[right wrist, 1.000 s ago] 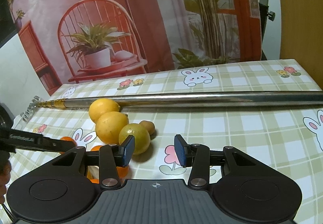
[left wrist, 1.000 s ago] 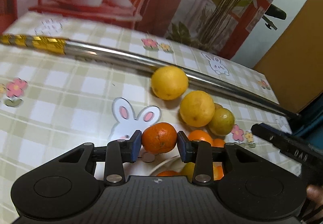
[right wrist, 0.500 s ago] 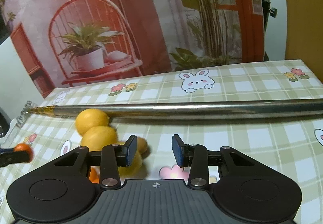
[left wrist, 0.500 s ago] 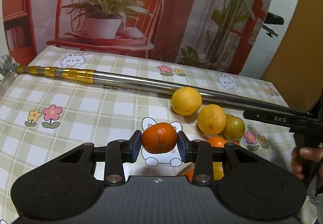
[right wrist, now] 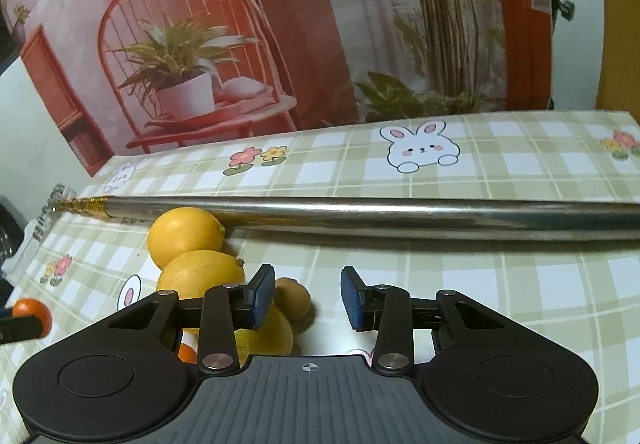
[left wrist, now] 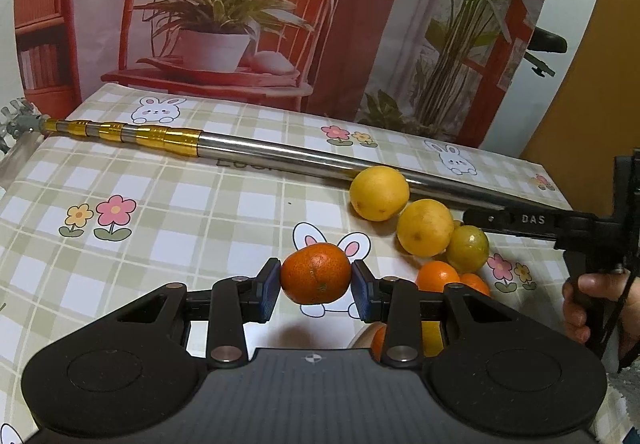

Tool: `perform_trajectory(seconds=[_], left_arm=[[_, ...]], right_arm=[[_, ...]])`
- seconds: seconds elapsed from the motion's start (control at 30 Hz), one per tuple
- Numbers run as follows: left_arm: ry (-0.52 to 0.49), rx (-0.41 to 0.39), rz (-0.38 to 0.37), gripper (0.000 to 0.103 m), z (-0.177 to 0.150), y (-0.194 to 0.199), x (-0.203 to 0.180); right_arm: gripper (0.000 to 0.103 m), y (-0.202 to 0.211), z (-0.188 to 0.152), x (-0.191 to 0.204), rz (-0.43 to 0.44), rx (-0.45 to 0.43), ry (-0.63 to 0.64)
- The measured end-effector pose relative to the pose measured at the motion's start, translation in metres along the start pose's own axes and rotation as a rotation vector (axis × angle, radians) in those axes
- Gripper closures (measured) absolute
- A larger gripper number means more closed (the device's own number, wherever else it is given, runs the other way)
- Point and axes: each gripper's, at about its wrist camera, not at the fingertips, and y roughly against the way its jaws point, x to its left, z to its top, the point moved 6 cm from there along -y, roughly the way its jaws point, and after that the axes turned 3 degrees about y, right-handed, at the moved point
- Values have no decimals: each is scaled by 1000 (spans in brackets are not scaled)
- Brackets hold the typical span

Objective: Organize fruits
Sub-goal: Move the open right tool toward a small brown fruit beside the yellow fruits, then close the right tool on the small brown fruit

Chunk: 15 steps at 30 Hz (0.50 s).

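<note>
My left gripper (left wrist: 316,284) is shut on an orange mandarin (left wrist: 316,273) and holds it above the checked tablecloth. To its right lies the fruit pile: two yellow lemons (left wrist: 379,193) (left wrist: 425,227), a greenish lemon (left wrist: 467,249) and several small oranges (left wrist: 438,276). My right gripper (right wrist: 308,300) hovers over that pile, open with nothing between its pads. A small brown fruit (right wrist: 294,298) lies just beyond its left finger, and the greenish lemon (right wrist: 268,332) is partly hidden under it. In the left wrist view the right gripper's finger (left wrist: 520,220) reaches in from the right.
A long steel telescopic pole (left wrist: 280,156) with a gold end lies across the table behind the fruit. A hand (left wrist: 588,304) grips the right tool at the right edge. Bare tablecloth (left wrist: 140,212) spreads left of the pile. A printed backdrop stands behind the table.
The left gripper has lifted the mandarin up and away from the pile. The right gripper has come lower and closer over the greenish lemon, and its jaws have narrowed a little.
</note>
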Motion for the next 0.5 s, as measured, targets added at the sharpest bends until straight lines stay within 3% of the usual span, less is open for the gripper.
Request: perform_trajectory(seconds=[0.37,0.5], left_arm=[[-7,13,-15,63,-5,-1,-4],[-6,14,-20,63,-5,-1,-4]], right_arm=[[70,-11,0,-1,73,50,-120],[71,-16,0,3,55,62,-133]])
